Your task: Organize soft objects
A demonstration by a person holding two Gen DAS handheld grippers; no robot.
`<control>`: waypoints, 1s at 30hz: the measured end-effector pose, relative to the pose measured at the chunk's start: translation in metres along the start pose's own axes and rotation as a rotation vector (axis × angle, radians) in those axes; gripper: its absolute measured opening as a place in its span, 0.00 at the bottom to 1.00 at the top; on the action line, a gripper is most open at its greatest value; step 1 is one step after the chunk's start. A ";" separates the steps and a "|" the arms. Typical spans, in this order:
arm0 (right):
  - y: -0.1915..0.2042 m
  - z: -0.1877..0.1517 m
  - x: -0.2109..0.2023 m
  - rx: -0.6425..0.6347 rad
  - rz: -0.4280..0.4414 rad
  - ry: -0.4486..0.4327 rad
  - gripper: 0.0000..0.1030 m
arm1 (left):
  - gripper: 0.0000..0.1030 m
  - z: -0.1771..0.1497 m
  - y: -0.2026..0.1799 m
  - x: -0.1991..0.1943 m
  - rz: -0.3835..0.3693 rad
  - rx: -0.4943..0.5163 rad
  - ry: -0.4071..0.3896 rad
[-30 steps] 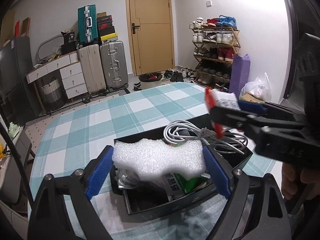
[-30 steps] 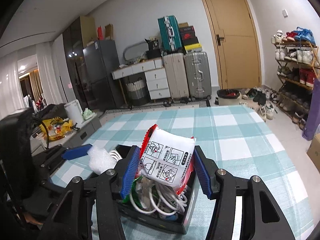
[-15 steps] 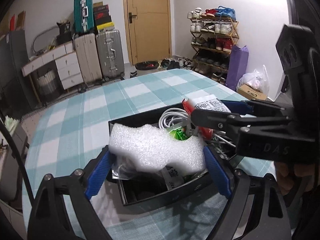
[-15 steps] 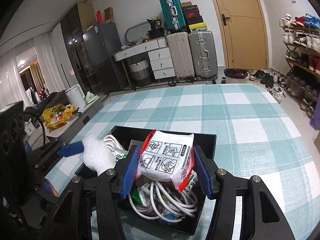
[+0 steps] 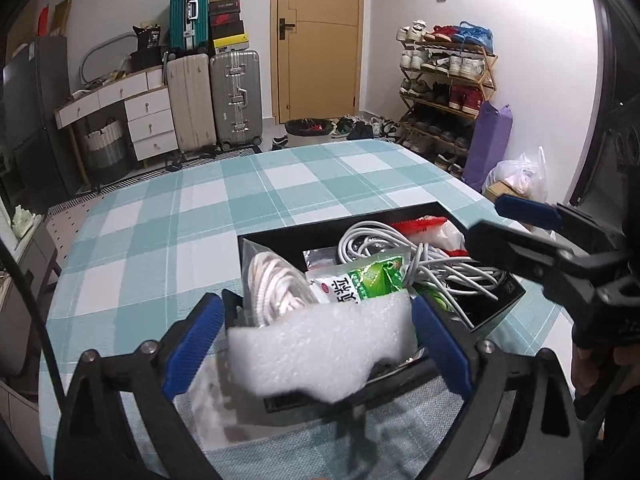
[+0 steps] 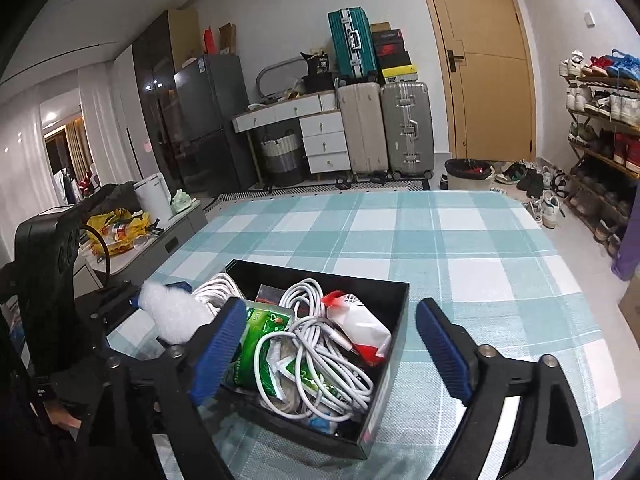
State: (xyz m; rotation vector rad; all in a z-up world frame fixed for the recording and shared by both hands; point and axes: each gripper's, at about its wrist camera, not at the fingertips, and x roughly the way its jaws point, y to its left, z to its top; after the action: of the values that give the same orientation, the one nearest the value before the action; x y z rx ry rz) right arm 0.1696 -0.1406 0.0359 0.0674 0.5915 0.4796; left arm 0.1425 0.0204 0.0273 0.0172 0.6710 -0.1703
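A black open box [image 6: 394, 322] sits on the checked tablecloth [image 6: 460, 248], filled with white cables [image 6: 320, 360], a green packet [image 6: 260, 344] and a red-and-white packet [image 6: 360, 326]. My left gripper [image 5: 316, 344] is shut on a white foam piece [image 5: 324, 352], held just in front of the box's near edge [image 5: 496, 308]. The foam also shows in the right wrist view [image 6: 172, 314]. My right gripper [image 6: 328, 354] is open and empty above the box; the red-and-white packet lies in the box below it. A coiled white rope [image 5: 272, 288] lies in the box's left corner.
The table's far half [image 5: 280, 184] carries only the checked cloth. Beyond it stand suitcases [image 5: 216, 96], a white drawer unit [image 5: 148, 124], a door [image 5: 320, 36] and a shoe rack [image 5: 444, 84]. A purple bag [image 5: 486, 144] stands right of the table.
My right gripper opened and let go of the red-and-white packet, which now lies in the box. My left gripper pulled back with the foam to the box's near edge.
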 end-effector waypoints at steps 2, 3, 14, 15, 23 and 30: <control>0.001 -0.001 -0.004 0.000 -0.002 -0.006 0.94 | 0.97 0.000 0.002 -0.004 0.003 -0.013 -0.003; 0.001 -0.002 -0.007 0.000 -0.001 -0.008 0.95 | 0.98 0.000 0.004 -0.005 0.015 -0.023 -0.007; 0.008 -0.017 -0.040 -0.018 -0.005 -0.059 0.99 | 1.00 -0.008 0.015 -0.038 0.054 -0.108 -0.090; 0.008 -0.018 -0.042 -0.019 -0.004 -0.062 0.99 | 1.00 -0.010 0.014 -0.042 0.068 -0.103 -0.100; 0.017 -0.031 -0.061 -0.055 0.004 -0.090 1.00 | 1.00 -0.022 0.009 -0.064 0.122 -0.098 -0.159; 0.024 -0.038 -0.065 -0.089 0.001 -0.105 1.00 | 1.00 -0.036 0.014 -0.060 0.154 -0.114 -0.171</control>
State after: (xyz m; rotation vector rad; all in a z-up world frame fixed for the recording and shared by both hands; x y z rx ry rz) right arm 0.0911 -0.1517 0.0426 0.0078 0.4666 0.4993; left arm 0.0765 0.0462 0.0362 -0.0540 0.5052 0.0152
